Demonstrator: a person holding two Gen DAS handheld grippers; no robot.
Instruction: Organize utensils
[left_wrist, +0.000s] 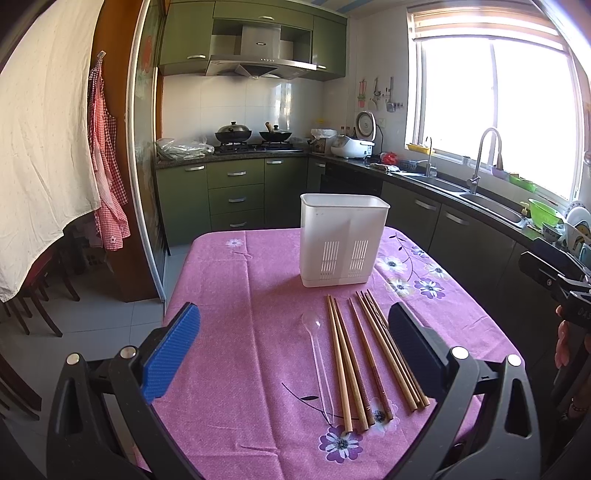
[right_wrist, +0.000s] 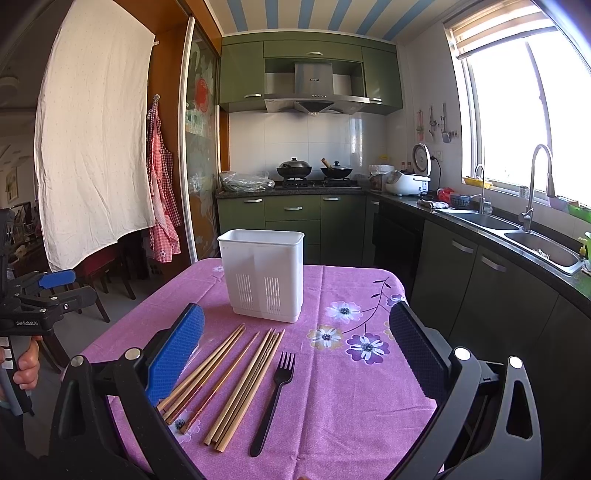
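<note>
A row of wooden chopsticks (left_wrist: 364, 356) lies flat on the near half of the table (left_wrist: 236, 332), running near to far. In the left wrist view a clear plastic spoon (left_wrist: 317, 360) lies just left of them, bowl pointing far; in the right wrist view a black plastic fork (right_wrist: 275, 397) lies just right of them, tines pointing far. Beyond the far tips of the chopsticks, apart from them, stands the white utensil holder (left_wrist: 341, 240), upright, with slotted vents low on its near wall.

The left gripper (left_wrist: 293, 354) hangs above the near edge of the table with its fingers spread wide and holding nothing; the spoon and most of the chopsticks lie between and below its pads, the rightmost sticks running under the right pad. The right gripper (right_wrist: 295, 358) is likewise spread wide and empty, with the fork and the right-hand chopsticks in its gap and the leftmost sticks passing under its blue left pad (right_wrist: 175, 354).

The pink flowered cloth is bare to the left of the spoon and to the right of the fork. The table's right edge is near the green cabinets (right_wrist: 480, 280) under the sink; its left edge faces open tiled floor.
</note>
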